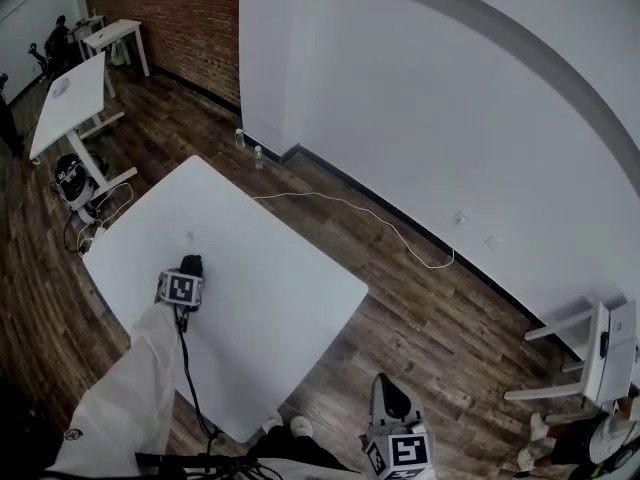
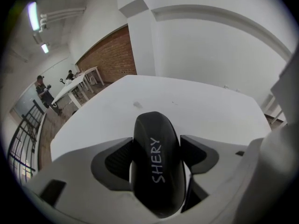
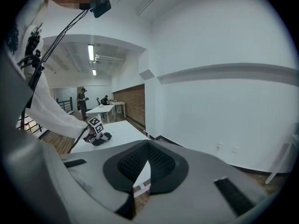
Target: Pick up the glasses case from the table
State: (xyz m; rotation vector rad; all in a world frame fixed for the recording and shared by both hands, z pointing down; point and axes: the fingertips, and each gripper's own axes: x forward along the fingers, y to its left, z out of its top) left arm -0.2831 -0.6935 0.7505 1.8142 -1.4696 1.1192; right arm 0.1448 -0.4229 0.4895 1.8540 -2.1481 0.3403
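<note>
A black glasses case (image 2: 156, 167) with white lettering lies on the white table (image 2: 196, 101), lengthwise between my left gripper's (image 2: 158, 155) two dark pads, which sit against its sides. In the head view the case (image 1: 192, 262) pokes out beyond the left gripper (image 1: 186, 274) near the table's (image 1: 290, 288) left part, with a white sleeve behind it. From the right gripper view the left gripper (image 3: 99, 133) looks small and sits low on the table (image 3: 119, 130). My right gripper (image 1: 390, 396) hangs off the table's near corner over the floor, its pads (image 3: 135, 160) meeting at the tips with nothing held.
A black cable (image 1: 190, 368) trails from the left gripper over the table's near edge. A white cord (image 1: 385, 226) lies on the wooden floor by the wall. More white tables (image 1: 70, 98) stand far left, white furniture (image 1: 600, 353) at the right. The person's shoes (image 1: 290, 426) are by the near corner.
</note>
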